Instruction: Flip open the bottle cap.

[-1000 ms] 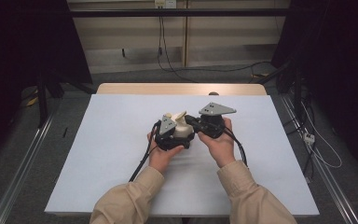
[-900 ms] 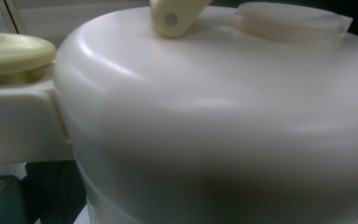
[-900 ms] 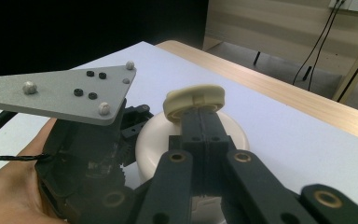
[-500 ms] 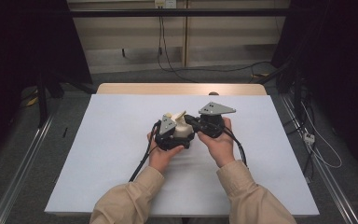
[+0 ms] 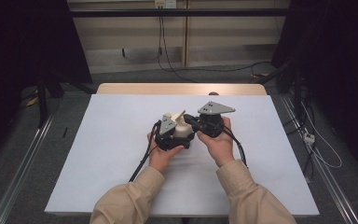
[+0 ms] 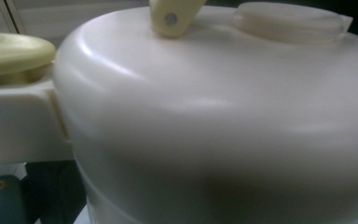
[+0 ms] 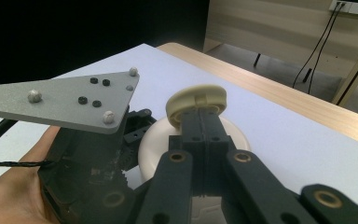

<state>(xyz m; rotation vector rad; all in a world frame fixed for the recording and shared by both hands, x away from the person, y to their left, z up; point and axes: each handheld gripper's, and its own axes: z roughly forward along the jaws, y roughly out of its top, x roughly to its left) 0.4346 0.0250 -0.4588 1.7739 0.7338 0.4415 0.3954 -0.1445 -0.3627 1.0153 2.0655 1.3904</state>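
Upright, the cream container (image 5: pixel 182 132) sits clamped in left gripper (image 5: pixel 173 135); right gripper's (image 7: pixel 200 119) fingers pinch its lid.

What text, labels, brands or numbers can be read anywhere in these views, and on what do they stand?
None can be read.
White container: plain, no label or marking in the left gripper view.
Cream lid pinched in the right gripper's jaws: no print.
Grey plate: bolts and beads, no writing.
Table: blank white surface.
Wall outlet: too small to show any marking.
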